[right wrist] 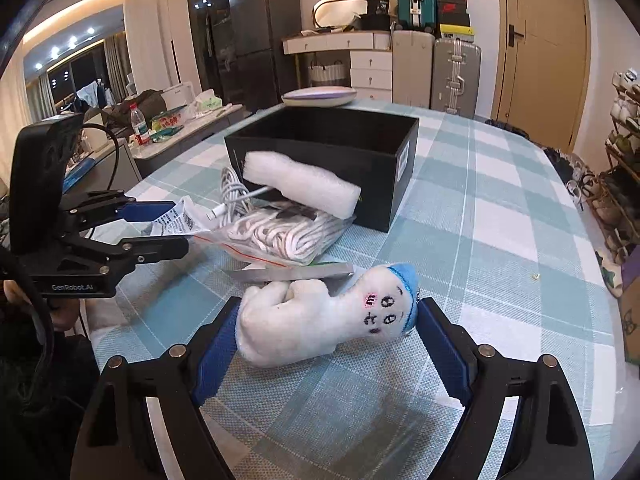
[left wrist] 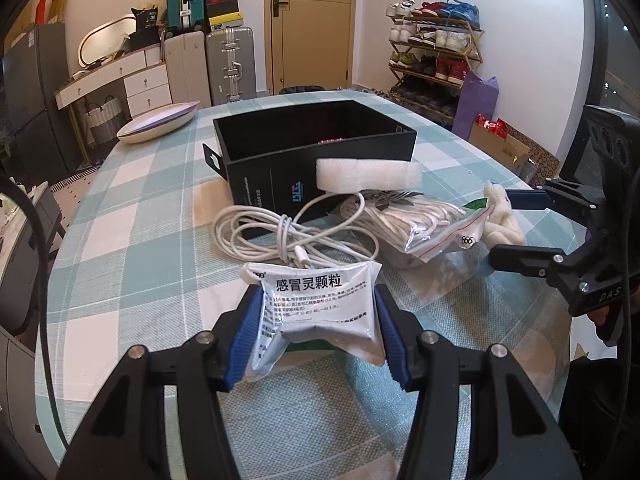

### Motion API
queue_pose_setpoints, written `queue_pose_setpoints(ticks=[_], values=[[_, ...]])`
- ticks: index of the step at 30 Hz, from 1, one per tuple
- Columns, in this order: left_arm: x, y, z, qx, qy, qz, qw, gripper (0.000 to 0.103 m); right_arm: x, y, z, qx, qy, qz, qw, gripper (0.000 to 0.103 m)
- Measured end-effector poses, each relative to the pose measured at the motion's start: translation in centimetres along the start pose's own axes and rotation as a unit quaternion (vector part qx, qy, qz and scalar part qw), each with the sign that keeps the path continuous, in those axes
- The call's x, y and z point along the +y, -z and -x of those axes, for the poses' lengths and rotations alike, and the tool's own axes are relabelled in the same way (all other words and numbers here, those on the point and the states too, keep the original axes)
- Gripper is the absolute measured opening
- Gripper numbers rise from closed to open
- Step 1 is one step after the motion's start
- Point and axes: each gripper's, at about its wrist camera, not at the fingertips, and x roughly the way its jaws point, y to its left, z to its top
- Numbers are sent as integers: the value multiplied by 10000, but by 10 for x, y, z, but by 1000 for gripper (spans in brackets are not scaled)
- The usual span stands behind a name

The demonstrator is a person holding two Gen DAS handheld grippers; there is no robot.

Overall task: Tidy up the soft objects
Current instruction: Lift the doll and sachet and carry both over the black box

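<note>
So far little looks boxed: the left gripper [left wrist: 316, 332] jaws clamp a medicine packet [left wrist: 316, 304] above the desk [left wrist: 132, 216], the right gripper [right wrist: 326, 344] jaws pinch a plush toy [right wrist: 320, 320], while the foam [left wrist: 368, 174], cable [left wrist: 280, 236] and bagged rope [left wrist: 412, 220] lie beside the black box [left wrist: 312, 140].

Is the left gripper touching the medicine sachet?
Touching. The left wrist view shows the left gripper with both jaws pressed into the medicine sachet, which buckles between them.

Warm indoor light, bright ceiling spots, sharp focus, heavy fisheye bending, dark corners
</note>
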Motion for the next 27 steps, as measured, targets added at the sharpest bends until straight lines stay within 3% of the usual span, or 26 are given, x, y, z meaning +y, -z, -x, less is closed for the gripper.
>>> queue_pose_setpoints(ticks=[8,27], values=[[2,-8,10,-206,-123,46,9997,54,-1,-5,26,-560,-64,-91,9984,87],[13,-36,31,-677,-452,190,9965,55,-18,-25,53,-1210,-106,-463,9915,87]])
